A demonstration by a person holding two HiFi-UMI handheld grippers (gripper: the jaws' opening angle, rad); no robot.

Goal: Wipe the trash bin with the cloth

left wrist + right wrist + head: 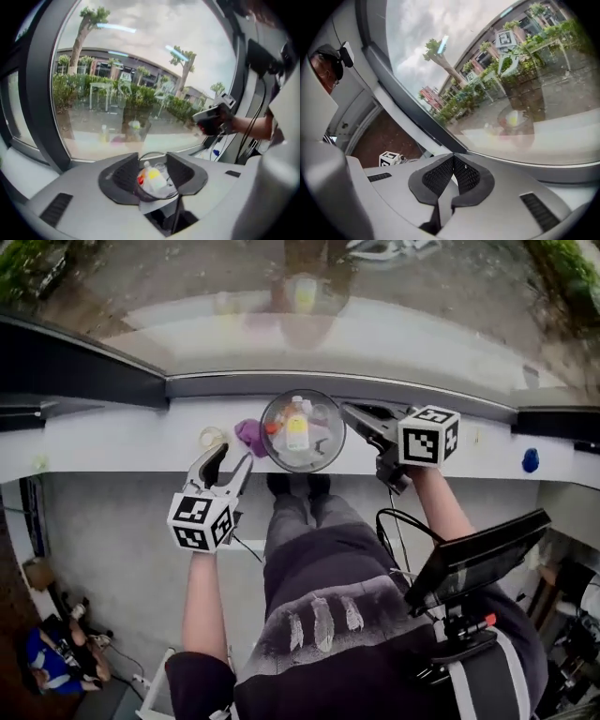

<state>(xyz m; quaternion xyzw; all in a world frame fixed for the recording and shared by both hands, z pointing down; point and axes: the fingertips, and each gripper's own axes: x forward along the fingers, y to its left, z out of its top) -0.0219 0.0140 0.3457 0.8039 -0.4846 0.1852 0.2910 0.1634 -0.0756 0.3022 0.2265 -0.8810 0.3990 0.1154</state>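
A small clear trash bin [302,430] with bottles inside stands on the white window sill [112,437]. A purple cloth [249,435] lies on the sill against the bin's left side. My left gripper [232,456] is open just below the cloth, nothing between its pads, and points at the bin [154,180]. The cloth does not show in the left gripper view. My right gripper [349,409] is shut and empty, its tips beside the bin's right rim. In the right gripper view the jaws [453,159] meet and face the window; the bin shows there only as a reflection.
Window glass [309,324] rises right behind the sill. A small round pale object [212,437] sits left of the cloth, and a blue object [531,460] at the sill's far right. A dark screen [478,554] hangs at my right side. My legs stand below the bin.
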